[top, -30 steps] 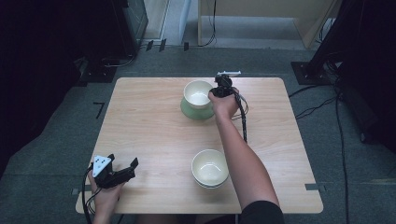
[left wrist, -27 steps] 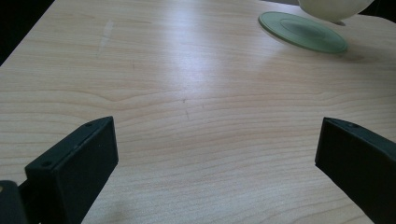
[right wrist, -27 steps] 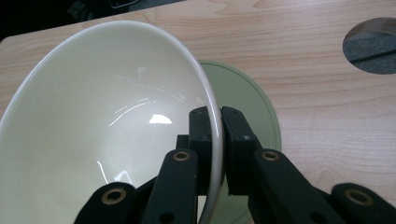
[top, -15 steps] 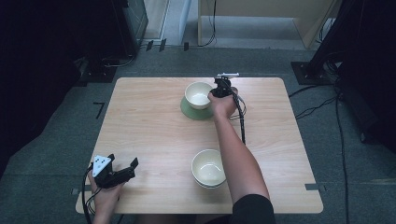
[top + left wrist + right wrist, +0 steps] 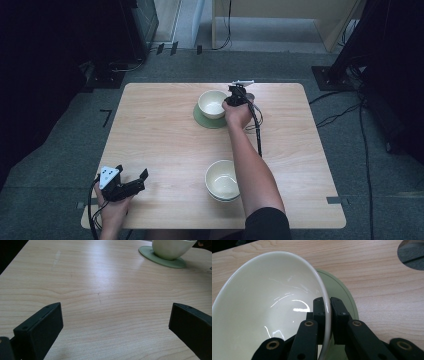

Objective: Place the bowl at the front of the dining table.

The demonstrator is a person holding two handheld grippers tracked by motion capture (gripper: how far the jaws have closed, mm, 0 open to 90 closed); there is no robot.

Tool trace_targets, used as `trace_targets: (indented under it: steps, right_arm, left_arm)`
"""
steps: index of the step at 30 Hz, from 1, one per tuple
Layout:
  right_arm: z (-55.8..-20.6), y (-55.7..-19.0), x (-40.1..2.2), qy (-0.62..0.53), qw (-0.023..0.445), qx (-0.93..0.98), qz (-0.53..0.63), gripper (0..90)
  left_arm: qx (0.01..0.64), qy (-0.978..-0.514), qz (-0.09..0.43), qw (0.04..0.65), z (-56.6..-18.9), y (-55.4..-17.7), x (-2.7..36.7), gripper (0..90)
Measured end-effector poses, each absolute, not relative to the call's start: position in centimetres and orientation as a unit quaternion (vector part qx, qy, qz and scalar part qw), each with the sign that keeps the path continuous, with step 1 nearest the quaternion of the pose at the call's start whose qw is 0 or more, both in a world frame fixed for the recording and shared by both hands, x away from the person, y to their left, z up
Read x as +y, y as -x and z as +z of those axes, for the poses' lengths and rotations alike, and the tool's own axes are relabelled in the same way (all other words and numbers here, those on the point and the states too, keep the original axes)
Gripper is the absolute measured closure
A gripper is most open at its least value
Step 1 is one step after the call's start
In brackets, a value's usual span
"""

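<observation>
cream bowl point(image 5: 269, 305) on the green saucer point(image 5: 202, 118), far side of the tabletop point(image 5: 165, 145): your right tool point(image 5: 326, 315) is clenched on its rim; your left tool point(image 5: 112, 322) rests spread, holding nothing. glazed ceramic looks slippery, breakable; keep pinching the rim squarely.

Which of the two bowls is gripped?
The far bowl on the green coaster: the right gripper pinches its rim. The near bowl sits untouched.
</observation>
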State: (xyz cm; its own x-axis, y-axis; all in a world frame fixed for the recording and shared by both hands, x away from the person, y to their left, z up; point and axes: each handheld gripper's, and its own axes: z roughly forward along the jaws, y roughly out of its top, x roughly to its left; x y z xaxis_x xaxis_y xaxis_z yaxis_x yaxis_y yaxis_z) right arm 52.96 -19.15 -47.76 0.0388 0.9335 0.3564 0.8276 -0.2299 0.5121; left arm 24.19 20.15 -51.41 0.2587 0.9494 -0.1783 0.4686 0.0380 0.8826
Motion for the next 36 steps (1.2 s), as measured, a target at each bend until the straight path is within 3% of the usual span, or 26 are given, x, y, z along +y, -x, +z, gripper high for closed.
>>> trace_targets:
  steps: [8,9,12,15,16,17,21,25,36]
  right_arm:
    - [-48.1,-52.9,-19.5,-0.714,0.074,0.610,0.336,82.8]
    - [-48.1,-52.8,-19.7,-0.708,0.076,0.610,0.347,74.5]
    - [-48.0,-52.6,-19.7,-0.700,0.081,0.618,0.349,68.3]
    - [-47.7,-52.1,-20.0,-0.694,0.081,0.614,0.366,50.9]
    - [-47.7,-52.1,-20.0,-0.694,0.081,0.614,0.366,50.9]
    - [-47.5,-51.8,-20.1,-0.687,0.097,0.620,0.365,43.0]
    - [-47.0,-51.2,-20.4,-0.670,0.122,0.632,0.369,33.1]
    - [-46.4,-50.1,-20.6,-0.651,0.145,0.649,0.365,31.6]
    - [-45.7,-47.5,-22.9,-0.608,0.150,0.638,0.447,11.2]
  left_arm:
    - [0.551,-0.644,0.259,0.464,-51.4,-24.2,20.1,0.0]
    - [0.551,-0.643,0.259,0.464,-51.4,-24.2,20.1,0.0]
    - [0.551,-0.643,0.259,0.464,-51.4,-24.2,20.1,0.0]
    - [0.552,-0.643,0.258,0.464,-51.4,-24.2,20.1,0.0]
    - [0.552,-0.643,0.258,0.464,-51.4,-24.2,20.1,0.0]
    - [0.552,-0.643,0.258,0.464,-51.4,-24.2,20.1,0.0]
    - [0.552,-0.644,0.259,0.463,-51.4,-24.2,20.1,0.0]
    - [0.552,-0.644,0.260,0.461,-51.4,-24.2,20.1,0.0]
    - [0.554,-0.643,0.261,0.461,-51.4,-24.2,20.1,0.0]
